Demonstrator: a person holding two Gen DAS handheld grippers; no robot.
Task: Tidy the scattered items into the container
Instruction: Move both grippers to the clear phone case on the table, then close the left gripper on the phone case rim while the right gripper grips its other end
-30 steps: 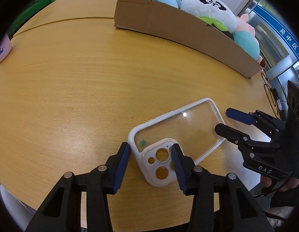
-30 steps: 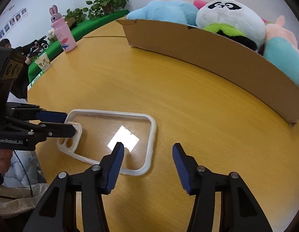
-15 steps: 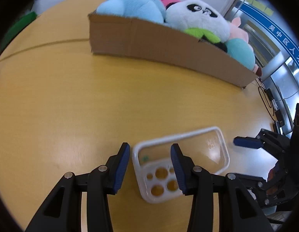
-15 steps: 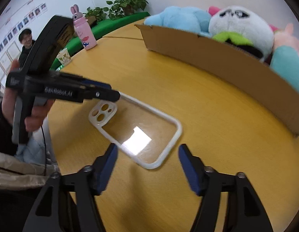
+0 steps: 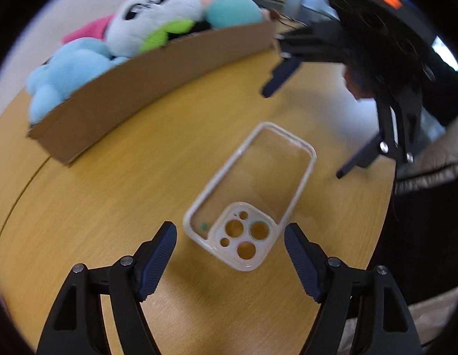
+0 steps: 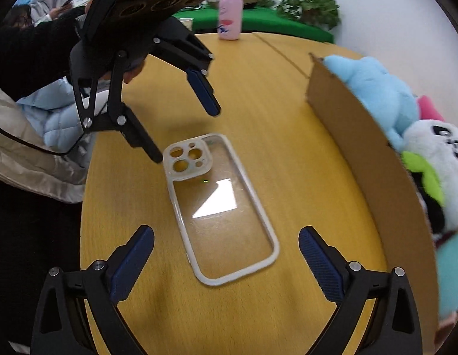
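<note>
A clear phone case [image 5: 252, 183] with a white rim lies flat on the round wooden table [image 5: 110, 207]. My left gripper [image 5: 229, 242] hovers over its camera-hole end. Its jaws are opening, with the case between the pads and a gap on each side. My right gripper [image 6: 226, 233] hangs over the plain end of the case [image 6: 223, 213], jaws also opening and clear of the rim. Each gripper shows in the other's view: the right gripper [image 5: 302, 134] and the left gripper [image 6: 186, 134]. The cardboard box [image 5: 158, 88] stands beyond the case, full of plush toys.
A panda plush [image 5: 152, 17] and a blue plush [image 5: 69, 68] rise above the box wall [image 6: 362, 153]. A pink bottle [image 6: 230, 17] stands at the table's far edge, with plants behind it. A person's pale sleeve [image 6: 36, 159] is at the table's near edge.
Both grippers have rolled and their jaws have spread wider. The left pads, earlier close around the case's camera end, now stand apart from it. The case now lies lengthwise between the two grippers.
</note>
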